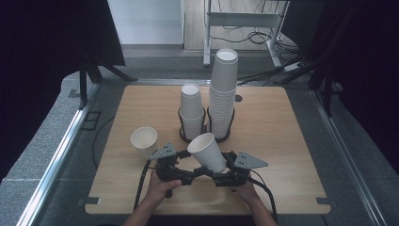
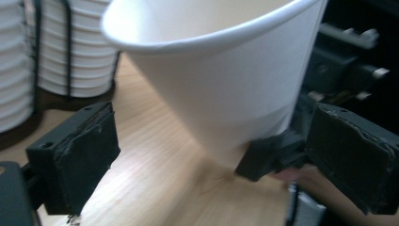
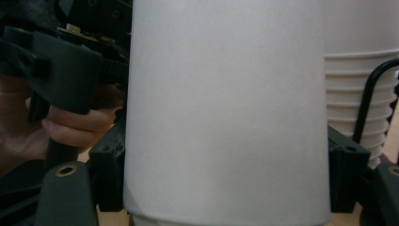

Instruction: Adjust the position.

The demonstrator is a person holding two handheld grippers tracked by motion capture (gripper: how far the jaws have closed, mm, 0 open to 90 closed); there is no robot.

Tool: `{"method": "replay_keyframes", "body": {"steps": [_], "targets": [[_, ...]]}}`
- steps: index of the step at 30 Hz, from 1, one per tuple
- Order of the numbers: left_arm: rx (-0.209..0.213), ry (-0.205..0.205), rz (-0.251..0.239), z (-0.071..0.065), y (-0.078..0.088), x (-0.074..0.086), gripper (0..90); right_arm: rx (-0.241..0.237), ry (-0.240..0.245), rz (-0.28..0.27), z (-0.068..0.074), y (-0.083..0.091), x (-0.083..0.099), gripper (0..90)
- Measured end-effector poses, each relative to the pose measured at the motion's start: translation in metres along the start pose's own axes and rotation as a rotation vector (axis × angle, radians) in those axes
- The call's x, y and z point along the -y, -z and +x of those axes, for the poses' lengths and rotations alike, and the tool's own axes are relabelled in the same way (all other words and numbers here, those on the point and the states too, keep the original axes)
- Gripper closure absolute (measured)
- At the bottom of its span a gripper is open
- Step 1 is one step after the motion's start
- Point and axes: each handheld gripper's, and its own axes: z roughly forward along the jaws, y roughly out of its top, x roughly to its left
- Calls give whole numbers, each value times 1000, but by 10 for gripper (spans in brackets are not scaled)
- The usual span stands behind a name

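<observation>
While looking down from the high view, found a white paper cup (image 1: 207, 151) tilted above the front middle of the table (image 1: 291, 141), mouth toward the stacks, base pinched by the right gripper (image 1: 217, 173). Found the left gripper (image 1: 189, 174) just beside that base, facing the right one. Noted a loose cup (image 1: 143, 141) lying tipped at the left, well apart. Noted two piles in black wire holders behind it, a short stack (image 1: 191, 110) and a tall stack (image 1: 224, 92).

Along the left gripper view, saw the left gripper (image 2: 216, 155) with jaws spread wide, pads clear of the paper cup (image 2: 221, 84) hanging ahead and between them. Saw the other gripper's black jaw at the cup's narrow end.

Along the right gripper view, saw the right gripper (image 3: 226, 181) clamped on the paper cup (image 3: 226, 108), one jaw tight against each side of the wall near the base.

Judged the risks next. Thin wall, gripped low — could buckle or swivel under a harder squeeze. Could slip out and drop to the table if the right jaws eased before the left ones closed. Could knock the short stack if swung toward it.
</observation>
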Motion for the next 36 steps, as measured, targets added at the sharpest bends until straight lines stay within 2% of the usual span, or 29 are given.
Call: {"method": "replay_keyframes", "body": {"steps": [15, 19, 27, 32, 36], "targets": [[11, 21, -16, 0, -8, -1, 22, -18, 3, 10, 7, -9, 6, 227], [16, 31, -41, 1, -7, -3, 22, -24, 8, 19, 10, -12, 8, 227], [-1, 39, -74, 3, -8, -6, 24, -27, 15, 30, 13, -16, 11, 227], [-5, 49, -104, 4, -7, -7, 38, -33, 35, 41, 17, -20, 13, 227], [-1, 48, -107, 5, -7, -7, 67, -36, 50, 57, 20, -23, 14, 228]]}}
